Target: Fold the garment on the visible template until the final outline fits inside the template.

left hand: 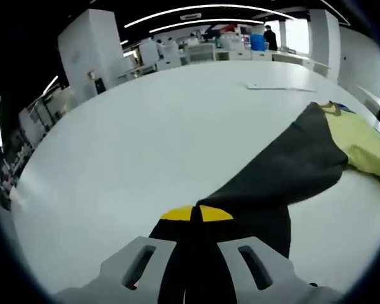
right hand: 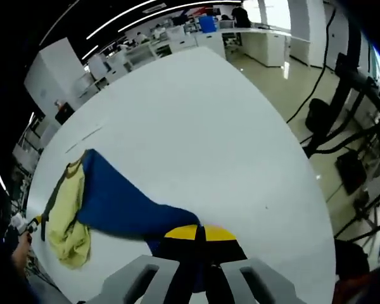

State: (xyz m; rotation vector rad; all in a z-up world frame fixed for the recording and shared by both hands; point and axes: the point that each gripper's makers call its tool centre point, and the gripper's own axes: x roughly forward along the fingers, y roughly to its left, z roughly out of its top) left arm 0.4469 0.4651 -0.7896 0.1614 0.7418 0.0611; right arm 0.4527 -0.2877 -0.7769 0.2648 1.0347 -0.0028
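Dark fabric runs straight up between your left gripper (left hand: 196,253) fingers (left hand: 139,263), which are pressed together on a corner of the garment (left hand: 285,171), the yellow pads meeting at the cloth. From there, in the left gripper view, the garment stretches away to the right across the white table (left hand: 145,145), ending in a crumpled yellow part at the far right. Your right gripper (right hand: 199,269) is likewise closed on the garment (right hand: 114,199), its fingers (right hand: 145,278) pinching a blue edge. In the right gripper view the blue cloth trails left across the table (right hand: 202,133) to the yellow part near the left edge. Office desks (left hand: 196,50) stand far behind.
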